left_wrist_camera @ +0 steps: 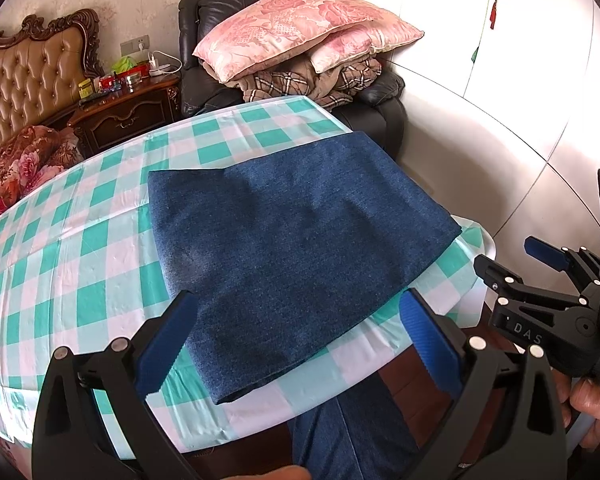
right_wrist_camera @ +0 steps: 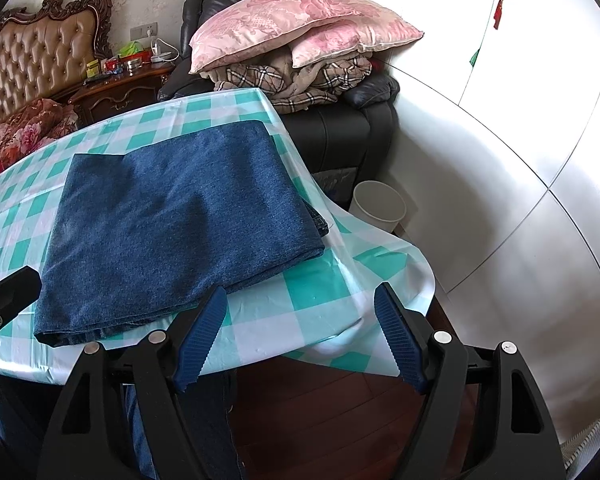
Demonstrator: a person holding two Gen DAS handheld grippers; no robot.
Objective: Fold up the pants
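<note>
We have the folded dark-blue denim pants [left_wrist_camera: 296,248] lying flat on the green-and-white checked tablecloth [left_wrist_camera: 80,240], just ahead of both grippers, with the near edge close to the table's front edge. Our left gripper [left_wrist_camera: 300,340] stands wide open with nothing in it, its blue ridged pads either side of the near edge of the stack. Our right gripper [right_wrist_camera: 300,336] is likewise wide open and empty, the near right corner of the pants just ahead and left of its left pad. The fold looks done or nearly so, so the main risk now is undoing it: a pad catching only the top layer would peel the stack apart. The cloth overhangs loosely beyond the right gripper, and snagging it could drag the pants toward the edge.
</note>
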